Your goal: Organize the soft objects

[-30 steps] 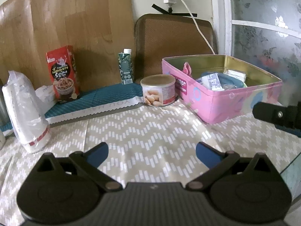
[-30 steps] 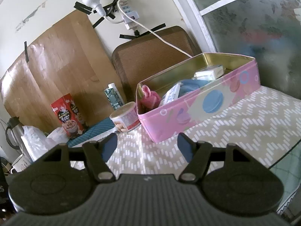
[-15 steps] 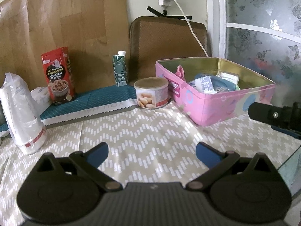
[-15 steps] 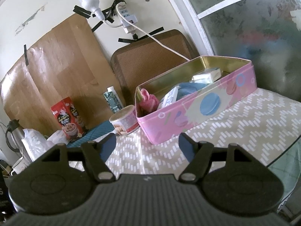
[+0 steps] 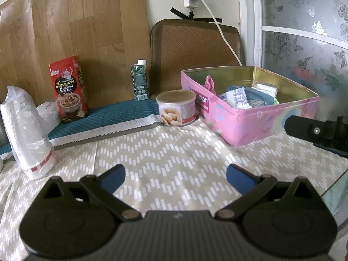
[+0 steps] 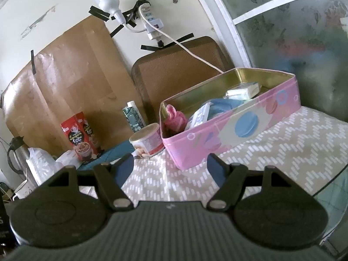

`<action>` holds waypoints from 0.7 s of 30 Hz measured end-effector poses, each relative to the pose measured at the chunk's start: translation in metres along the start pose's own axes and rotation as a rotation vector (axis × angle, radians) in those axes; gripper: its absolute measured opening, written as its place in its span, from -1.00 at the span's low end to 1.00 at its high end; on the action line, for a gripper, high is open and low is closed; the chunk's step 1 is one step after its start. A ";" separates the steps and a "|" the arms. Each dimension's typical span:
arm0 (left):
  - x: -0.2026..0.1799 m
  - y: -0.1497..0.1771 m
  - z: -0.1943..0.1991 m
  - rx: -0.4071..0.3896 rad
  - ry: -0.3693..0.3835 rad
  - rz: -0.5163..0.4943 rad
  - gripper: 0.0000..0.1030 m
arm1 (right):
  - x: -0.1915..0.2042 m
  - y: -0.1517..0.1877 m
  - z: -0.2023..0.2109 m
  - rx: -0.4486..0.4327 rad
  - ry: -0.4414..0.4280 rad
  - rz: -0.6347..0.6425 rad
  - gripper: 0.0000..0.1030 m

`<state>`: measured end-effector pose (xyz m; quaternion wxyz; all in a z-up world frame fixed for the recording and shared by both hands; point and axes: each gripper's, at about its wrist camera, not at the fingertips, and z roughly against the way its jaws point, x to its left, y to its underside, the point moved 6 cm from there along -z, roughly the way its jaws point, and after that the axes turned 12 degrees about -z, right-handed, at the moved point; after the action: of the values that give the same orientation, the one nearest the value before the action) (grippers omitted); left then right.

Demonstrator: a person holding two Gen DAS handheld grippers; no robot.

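Note:
An open pink tin box (image 5: 245, 121) stands on the patterned tablecloth at the right; it also shows in the right wrist view (image 6: 230, 130). Inside lie a pink soft item (image 6: 175, 119), a blue soft item (image 6: 224, 104) and white packets (image 6: 243, 90). My left gripper (image 5: 175, 176) is open and empty, held above the cloth well in front of the box. My right gripper (image 6: 169, 166) is open and empty, in front of the box's near corner; part of it shows at the right edge of the left wrist view (image 5: 315, 131).
A round snack tin (image 5: 177, 107) stands left of the box. A green carton (image 5: 140, 82) and a red snack box (image 5: 68, 89) stand by the wooden board. A white plastic bag (image 5: 24, 130) is at the left. The table edge (image 6: 326, 187) runs at the right.
Both grippers have drawn back a little from the box and stayed open. The box and the other objects have not moved.

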<state>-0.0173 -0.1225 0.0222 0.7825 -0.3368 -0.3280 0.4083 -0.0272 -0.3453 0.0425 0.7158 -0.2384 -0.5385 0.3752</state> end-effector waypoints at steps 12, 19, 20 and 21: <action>0.000 -0.001 0.003 0.006 -0.017 -0.009 0.99 | 0.001 -0.003 0.005 -0.022 -0.016 0.001 0.51; 0.000 0.004 0.003 0.023 -0.029 -0.016 0.99 | 0.000 -0.002 0.005 -0.023 -0.017 -0.012 0.52; 0.001 0.004 0.004 0.022 -0.031 -0.017 0.99 | 0.001 -0.001 0.005 -0.024 -0.016 -0.012 0.52; 0.001 0.004 0.004 0.022 -0.034 -0.017 0.99 | 0.001 -0.001 0.005 -0.023 -0.016 -0.012 0.52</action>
<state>-0.0221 -0.1185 0.0216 0.7839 -0.3185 -0.3396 0.4107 -0.0315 -0.3454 0.0450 0.7108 -0.2405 -0.5501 0.3665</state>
